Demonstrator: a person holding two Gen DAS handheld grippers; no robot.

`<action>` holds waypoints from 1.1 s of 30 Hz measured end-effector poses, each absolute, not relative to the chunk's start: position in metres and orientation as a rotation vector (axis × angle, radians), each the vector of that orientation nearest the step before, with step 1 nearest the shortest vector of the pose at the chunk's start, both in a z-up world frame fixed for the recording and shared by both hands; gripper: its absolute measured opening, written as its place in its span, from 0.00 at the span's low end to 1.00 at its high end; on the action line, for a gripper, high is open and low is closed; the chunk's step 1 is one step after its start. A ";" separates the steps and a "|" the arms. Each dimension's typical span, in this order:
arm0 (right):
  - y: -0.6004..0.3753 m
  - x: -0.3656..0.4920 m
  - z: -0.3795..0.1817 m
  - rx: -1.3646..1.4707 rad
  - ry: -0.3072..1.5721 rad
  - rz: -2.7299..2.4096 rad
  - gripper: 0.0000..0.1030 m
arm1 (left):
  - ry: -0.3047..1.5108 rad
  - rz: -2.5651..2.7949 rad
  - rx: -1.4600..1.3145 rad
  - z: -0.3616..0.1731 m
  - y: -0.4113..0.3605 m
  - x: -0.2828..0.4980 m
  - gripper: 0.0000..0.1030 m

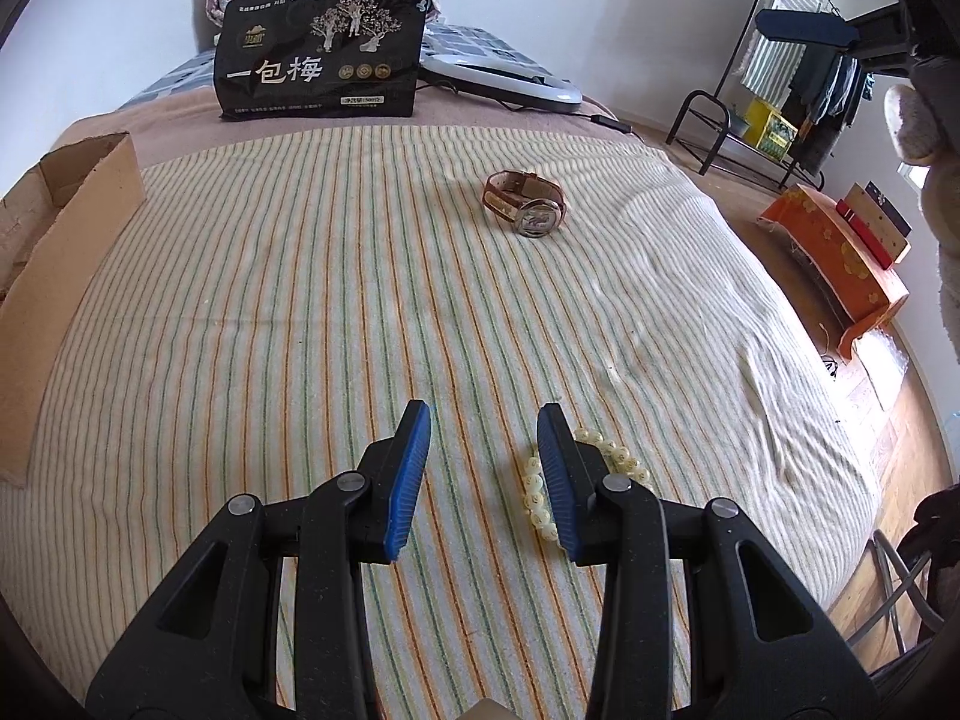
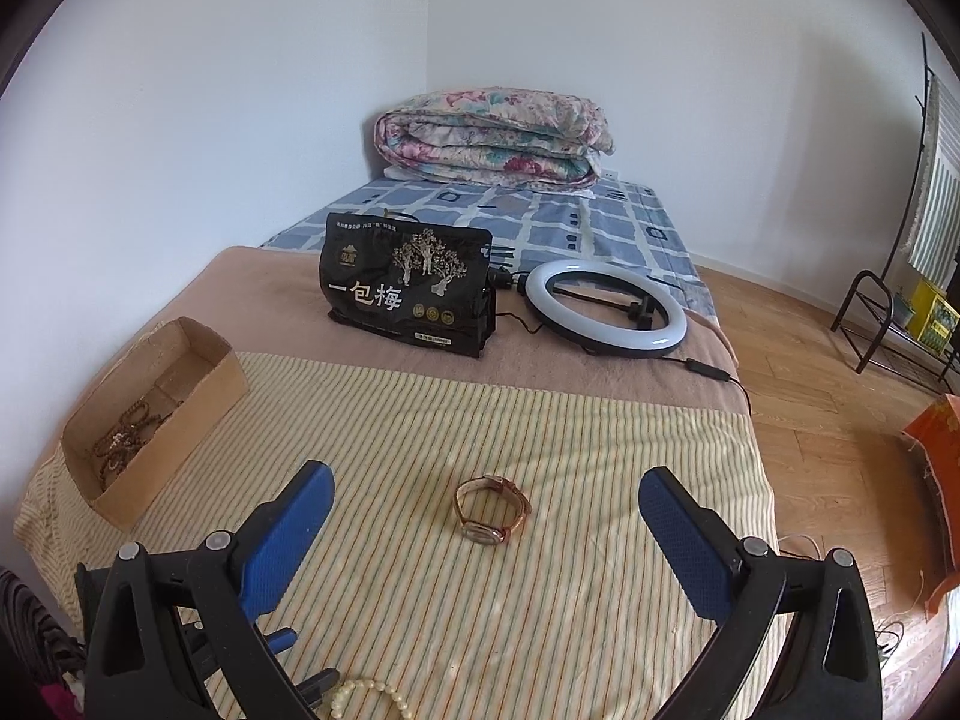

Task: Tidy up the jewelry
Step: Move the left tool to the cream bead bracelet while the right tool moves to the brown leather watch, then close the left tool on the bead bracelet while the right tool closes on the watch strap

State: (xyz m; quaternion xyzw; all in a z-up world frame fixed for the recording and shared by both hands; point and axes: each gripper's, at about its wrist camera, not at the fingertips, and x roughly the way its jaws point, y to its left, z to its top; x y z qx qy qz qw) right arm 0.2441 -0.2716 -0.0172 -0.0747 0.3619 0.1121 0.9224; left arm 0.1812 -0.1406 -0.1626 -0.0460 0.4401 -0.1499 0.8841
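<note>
Left gripper [image 1: 483,417]: black plastic arms, ribbed blue pads; jaws parted, nothing between them, low over the cloth.
Right gripper [image 2: 486,483]: same build, pads pebbled; jaws spread wide and empty, held above the bed.
Bead bracelet [image 1: 534,495]: loop of small, round, glossy cream beads lying flat; in the left wrist view it sits at 5 o'clock, partly hidden behind the gripper's right finger, outside the gap. In the right wrist view an arc of it shows at 6 o'clock by the frame edge.
Wristwatch [image 2: 491,510]: brown leather strap closed into an oval loop, round metal case with pale dial. It lies on its side, dial turned toward the near edge of the bed; at 1 o'clock in the left wrist view, near centre, between the fingers, in the right wrist view.
Cardboard box [image 2: 198,396]: plain brown, open-topped, long and narrow, at 9 o'clock; dark brown bead strands [image 2: 123,435] coil inside.
Striped cloth [image 1: 300,312]: nubbly towel weave, cream with green and orange lines, lightly rippled at 3 o'clock.
Black pouch [image 2: 408,294]: glossy, upright, gold tree print, at 12 o'clock.
Ring light [image 2: 606,309]: white hoop lying flat just right of the pouch.
</note>
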 end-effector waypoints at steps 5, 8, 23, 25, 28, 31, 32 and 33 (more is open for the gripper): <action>-0.283 0.259 -0.032 -0.177 0.766 0.270 1.00 | 0.893 -0.317 -0.090 -0.159 -0.137 0.176 0.36; -0.291 0.273 -0.045 -0.175 0.792 0.276 1.00 | 0.895 -0.314 -0.104 -0.161 -0.133 0.176 0.36; -0.317 0.330 -0.120 -0.120 0.930 0.215 0.95 | 0.990 -0.365 0.016 -0.187 -0.157 0.183 0.36; -0.318 0.335 -0.125 -0.105 0.944 0.218 0.93 | 0.999 -0.368 0.021 -0.188 -0.161 0.185 0.36; -0.319 0.343 -0.131 -0.089 0.964 0.214 0.90 | 1.007 -0.365 0.058 -0.190 -0.168 0.188 0.36; -0.320 0.350 -0.138 -0.054 0.992 0.217 0.85 | 1.015 -0.357 0.098 -0.194 -0.175 0.190 0.36; -0.320 0.352 -0.140 -0.043 1.001 0.221 0.83 | 1.011 -0.356 0.111 -0.194 -0.176 0.190 0.36; -0.320 0.355 -0.143 -0.035 1.012 0.225 0.80 | 1.009 -0.355 0.121 -0.195 -0.176 0.190 0.36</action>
